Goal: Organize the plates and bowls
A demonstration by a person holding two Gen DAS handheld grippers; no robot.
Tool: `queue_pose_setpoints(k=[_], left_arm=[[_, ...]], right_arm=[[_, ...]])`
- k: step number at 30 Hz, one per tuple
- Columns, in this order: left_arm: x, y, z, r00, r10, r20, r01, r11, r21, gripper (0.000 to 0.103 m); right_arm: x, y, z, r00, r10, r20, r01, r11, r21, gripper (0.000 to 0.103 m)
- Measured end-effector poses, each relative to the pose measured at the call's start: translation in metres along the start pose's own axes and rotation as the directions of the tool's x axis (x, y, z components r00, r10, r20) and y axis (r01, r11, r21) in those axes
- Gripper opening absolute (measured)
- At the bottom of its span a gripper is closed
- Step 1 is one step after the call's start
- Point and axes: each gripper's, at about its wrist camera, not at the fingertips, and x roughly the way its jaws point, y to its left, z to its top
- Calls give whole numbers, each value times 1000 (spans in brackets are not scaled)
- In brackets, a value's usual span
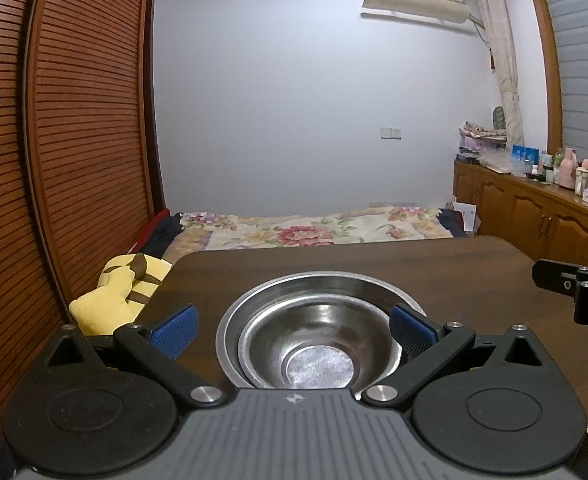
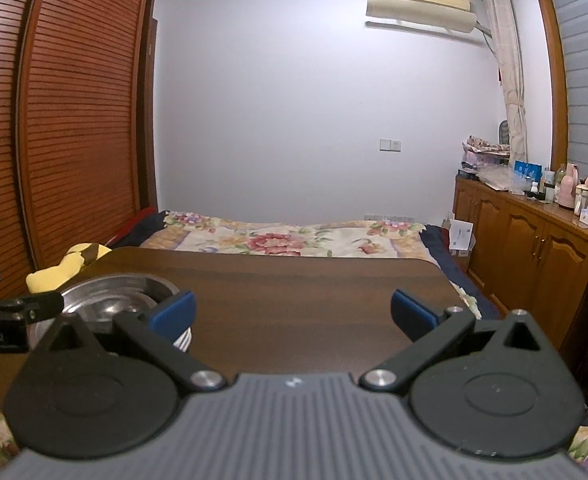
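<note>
A small steel bowl (image 1: 318, 344) sits nested inside a wider steel bowl (image 1: 253, 300) on the dark wooden table (image 1: 454, 276). My left gripper (image 1: 292, 330) is open, its blue pads on either side of the stack, not touching it. In the right wrist view the steel stack (image 2: 113, 294) shows at the left, resting on something white with a striped rim (image 2: 183, 340). My right gripper (image 2: 292, 312) is open and empty over bare table (image 2: 294, 280), to the right of the stack. The left gripper's arm (image 2: 17, 306) shows at the left edge.
A yellow plush toy (image 1: 121, 292) lies off the table's left edge. A bed with a floral cover (image 1: 294, 232) is beyond the table. A slatted wardrobe (image 1: 73, 140) stands on the left; wooden cabinets with clutter (image 1: 534, 208) on the right.
</note>
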Motion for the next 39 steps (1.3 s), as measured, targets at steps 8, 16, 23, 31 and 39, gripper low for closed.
queue_pose_setpoints(k=[8, 16, 23, 31, 39], left_arm=[[4, 1, -5, 1000, -1, -6, 0, 1000, -7, 103], [6, 4, -11, 1000, 2, -13, -2, 1000, -17, 103], [7, 1, -12, 1000, 0, -17, 0, 1000, -9, 103], [7, 2, -12, 1000, 0, -16, 0, 1000, -7, 103], [6, 2, -13, 1000, 2, -14, -2, 1000, -5, 103]], right_arm=[[3, 1, -4, 1000, 6, -5, -6, 1000, 10, 103], [9, -1, -13, 1000, 15, -22, -14, 999, 33, 103], [10, -2, -15, 1000, 11, -25, -10, 999, 47, 103], [10, -4, -17, 1000, 7, -20, -6, 999, 43, 103], [10, -4, -17, 1000, 6, -18, -5, 999, 39, 103]])
